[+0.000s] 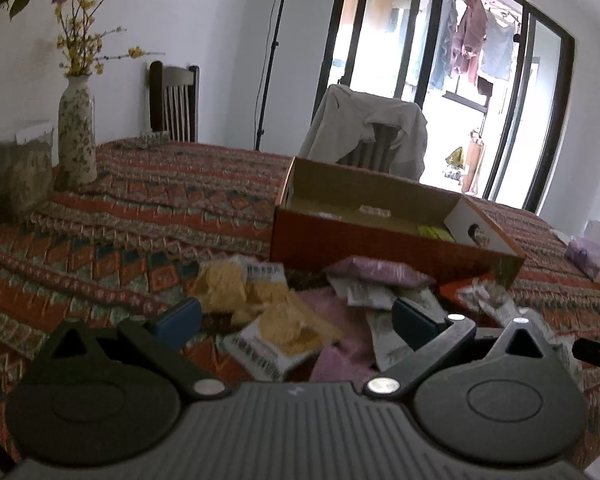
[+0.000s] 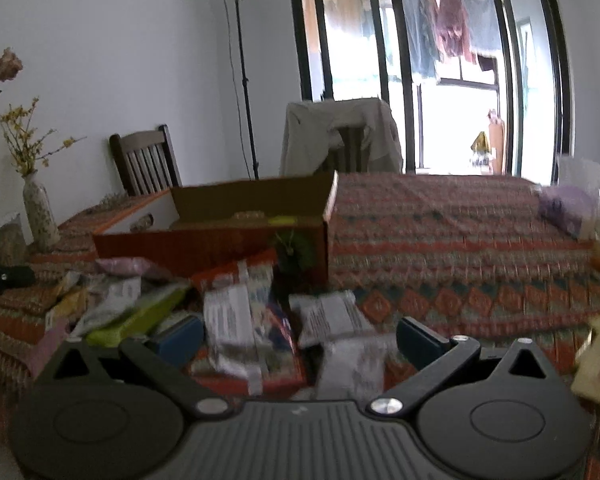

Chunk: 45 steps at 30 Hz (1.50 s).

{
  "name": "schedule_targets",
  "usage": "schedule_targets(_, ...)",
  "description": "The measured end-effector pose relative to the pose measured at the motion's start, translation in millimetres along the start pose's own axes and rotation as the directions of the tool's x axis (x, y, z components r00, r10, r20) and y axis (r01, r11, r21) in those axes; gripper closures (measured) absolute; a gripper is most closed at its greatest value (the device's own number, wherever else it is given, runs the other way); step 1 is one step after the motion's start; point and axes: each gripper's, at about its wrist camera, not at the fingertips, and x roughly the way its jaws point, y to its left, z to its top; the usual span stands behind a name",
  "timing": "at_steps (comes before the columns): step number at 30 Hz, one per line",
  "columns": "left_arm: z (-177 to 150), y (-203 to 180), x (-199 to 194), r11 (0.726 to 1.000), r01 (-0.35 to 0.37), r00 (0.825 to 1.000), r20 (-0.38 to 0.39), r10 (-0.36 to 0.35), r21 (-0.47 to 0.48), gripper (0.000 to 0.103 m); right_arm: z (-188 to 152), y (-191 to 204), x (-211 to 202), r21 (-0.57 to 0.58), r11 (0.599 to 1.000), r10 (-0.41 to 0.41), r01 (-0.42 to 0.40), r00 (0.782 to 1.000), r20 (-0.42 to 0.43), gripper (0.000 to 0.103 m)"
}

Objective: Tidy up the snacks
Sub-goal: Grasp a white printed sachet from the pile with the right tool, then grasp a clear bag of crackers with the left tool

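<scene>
Snack packets [image 1: 284, 320] lie jumbled, seemingly pointing every way, before box [image 1: 379, 240]

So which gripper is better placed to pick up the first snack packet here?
Left, probably. The left gripper is open with a yellow chip packet directly between its fingers. The right gripper is open too, but over a blurred jumble of packets.

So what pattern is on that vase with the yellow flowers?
A small floral print on white, clearest in the left wrist view: the vase.
</scene>
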Motion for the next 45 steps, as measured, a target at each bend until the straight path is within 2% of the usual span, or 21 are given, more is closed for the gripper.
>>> schedule_targets(7, -4, 9, 3, 1.0, -0.015, 1.0, -0.014, 0.015, -0.019, 0.0, -2, -4, 12, 0.002, 0.997, -0.077, 0.077, 0.996, -0.05, 0.0)
schedule_targets(10, -6, 12, 5, 1.0, -0.017, 1.0, -0.018, 0.017, -0.024, 0.0, -5, -11, 19, 0.026, 0.995, -0.094, 0.096, 0.993, -0.077, 0.006)
schedule_targets(12, -7, 13, 7, 0.999, -0.019, 1.0, -0.023, 0.018, -0.026, 0.0, -7, -15, 24, 0.042, 0.993, -0.107, 0.111, 0.99, -0.094, 0.02)
schedule_targets(15, -8, 14, 9, 0.999, -0.02, 0.999, -0.03, 0.019, -0.029, 0.0, -8, -19, 31, 0.054, 0.991, -0.114, 0.121, 0.987, -0.115, 0.031)
schedule_targets(18, -8, 15, 10, 0.999, -0.021, 0.999, -0.031, 0.02, -0.032, 0.0, -10, -20, 38, 0.058, 0.99, -0.118, 0.127, 0.984, -0.132, 0.042)
schedule_targets(22, -8, 16, 9, 0.999, -0.024, 0.999, -0.031, 0.023, -0.036, 0.0, -13, -20, 43, 0.062, 0.989, -0.126, 0.135, 0.982, -0.138, 0.052)
schedule_targets(23, -8, 17, 9, 0.999, -0.024, 0.999, -0.032, 0.023, -0.037, 0.0, -13, -20, 42, 0.059, 0.989, -0.128, 0.137, 0.982, -0.137, 0.06)
schedule_targets(25, -7, 17, 9, 0.999, -0.026, 0.999, -0.031, 0.025, -0.038, 0.0, -13, -20, 40, 0.06, 0.99, -0.122, 0.131, 0.984, -0.131, 0.063)
schedule_targets(37, -1, 23, 13, 0.998, -0.05, 0.998, -0.03, 0.049, -0.034, 0.0, 7, -14, 17, 0.04, 0.992, -0.119, 0.118, 0.993, 0.022, 0.064)
schedule_targets(45, 15, 38, 27, 0.996, -0.09, 0.995, -0.049, 0.089, -0.015, 0.0, 26, -9, 20, 0.026, 0.994, -0.111, 0.109, 0.99, 0.091, 0.064)
